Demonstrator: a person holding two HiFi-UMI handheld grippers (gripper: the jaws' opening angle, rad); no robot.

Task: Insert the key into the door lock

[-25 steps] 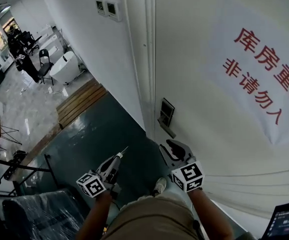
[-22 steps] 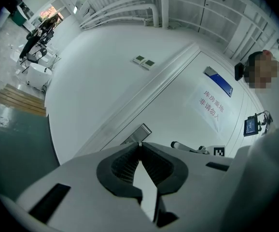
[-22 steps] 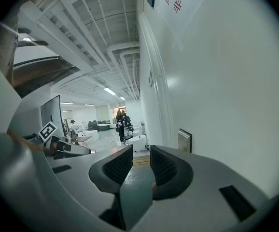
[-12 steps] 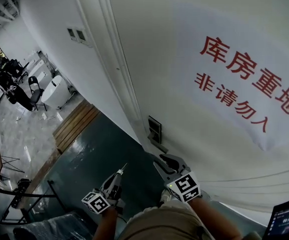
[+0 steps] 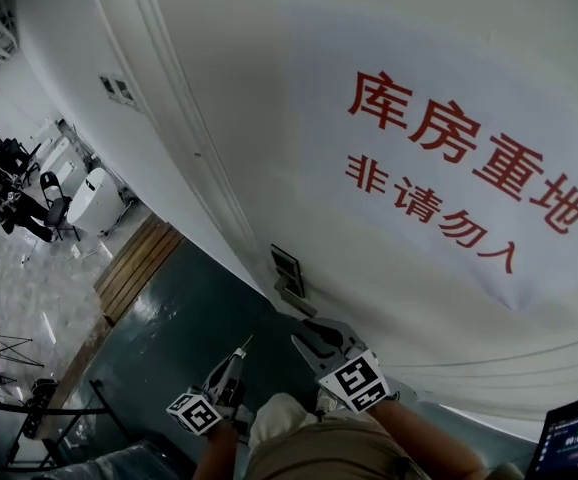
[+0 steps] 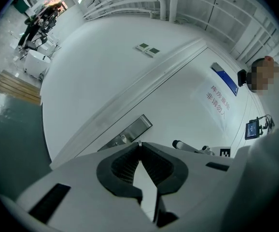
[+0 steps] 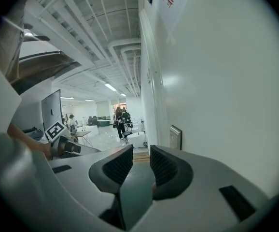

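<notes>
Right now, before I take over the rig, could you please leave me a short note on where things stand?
Left gripper: shut on the key, with its thin tip poking out toward the door.
Right gripper: open and empty, held close to the door.
Lock plate: on the white door, ahead of both grippers. The key is apart from it.
Done: the key is gripped and near the lock.
Left: line the key up with the keyhole and push it in.

A slim silver key [image 5: 245, 345] juts from the closed tips of the left gripper [image 5: 238, 357], apart from the rectangular metal door lock [image 5: 287, 272].
</notes>
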